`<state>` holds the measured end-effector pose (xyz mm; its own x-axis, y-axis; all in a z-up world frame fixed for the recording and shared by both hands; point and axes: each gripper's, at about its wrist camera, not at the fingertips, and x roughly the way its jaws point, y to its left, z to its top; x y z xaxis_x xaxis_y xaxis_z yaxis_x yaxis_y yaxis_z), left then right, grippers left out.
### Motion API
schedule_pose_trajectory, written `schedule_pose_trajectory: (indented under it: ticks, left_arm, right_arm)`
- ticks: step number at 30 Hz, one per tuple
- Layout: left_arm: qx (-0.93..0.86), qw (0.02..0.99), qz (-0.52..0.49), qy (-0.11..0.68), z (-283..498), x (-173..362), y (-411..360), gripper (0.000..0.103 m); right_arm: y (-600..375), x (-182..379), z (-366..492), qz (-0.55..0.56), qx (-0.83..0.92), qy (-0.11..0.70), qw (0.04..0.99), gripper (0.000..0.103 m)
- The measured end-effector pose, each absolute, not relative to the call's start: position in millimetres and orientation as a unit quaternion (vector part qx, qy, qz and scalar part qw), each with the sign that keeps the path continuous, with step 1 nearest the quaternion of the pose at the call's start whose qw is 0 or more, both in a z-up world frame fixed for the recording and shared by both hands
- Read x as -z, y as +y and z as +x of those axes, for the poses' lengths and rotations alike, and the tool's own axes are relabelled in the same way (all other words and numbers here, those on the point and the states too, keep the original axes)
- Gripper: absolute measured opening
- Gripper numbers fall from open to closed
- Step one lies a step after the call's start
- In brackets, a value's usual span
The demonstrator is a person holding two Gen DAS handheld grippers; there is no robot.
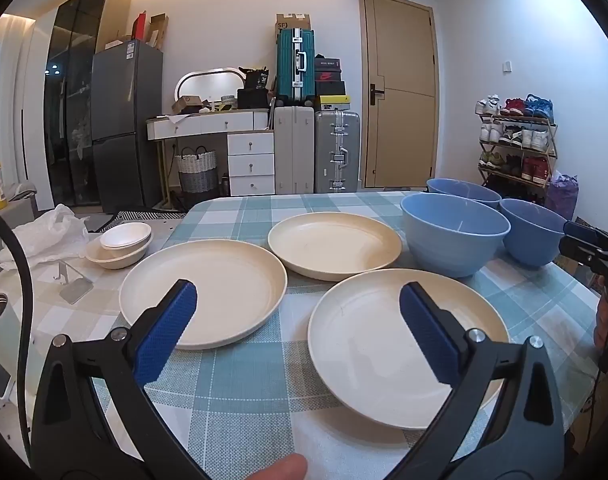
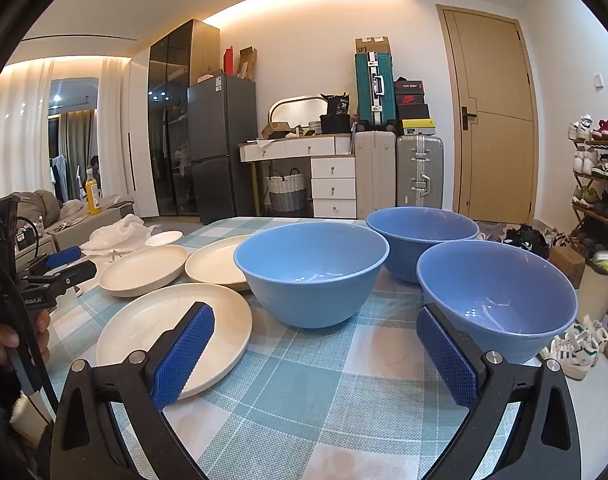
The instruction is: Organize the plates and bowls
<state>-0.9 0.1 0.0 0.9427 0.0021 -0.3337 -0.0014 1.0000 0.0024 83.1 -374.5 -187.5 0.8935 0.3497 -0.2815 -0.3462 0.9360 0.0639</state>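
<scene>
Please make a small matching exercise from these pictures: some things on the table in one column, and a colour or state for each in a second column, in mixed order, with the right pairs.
Things:
1. nearest bowl
2. nearest plate
3. left gripper
4. small bowls

States:
A. cream, lying flat and empty
B. open, holding nothing
C. blue, upright
D. white, stacked off the checked cloth

Pairs: 1-C, 2-A, 3-B, 4-D
</scene>
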Motion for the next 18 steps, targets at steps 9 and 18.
schedule_pose_trajectory:
  ticks: [9,18]
  left_arm:
    - [0.001,0.984,-0.003,0.176,-0.5,0.0,0.5,0.101]
    - [0.001,0.984,-0.004,0.177,-0.4,0.0,0.5,0.101]
  right_arm:
    - [-374.6,187.5,83.2,0.007,-0.179,0.147,0.973,0.103]
    - [-374.6,187.5,83.2,0.006,-0.179,0.146,0.973,0.103]
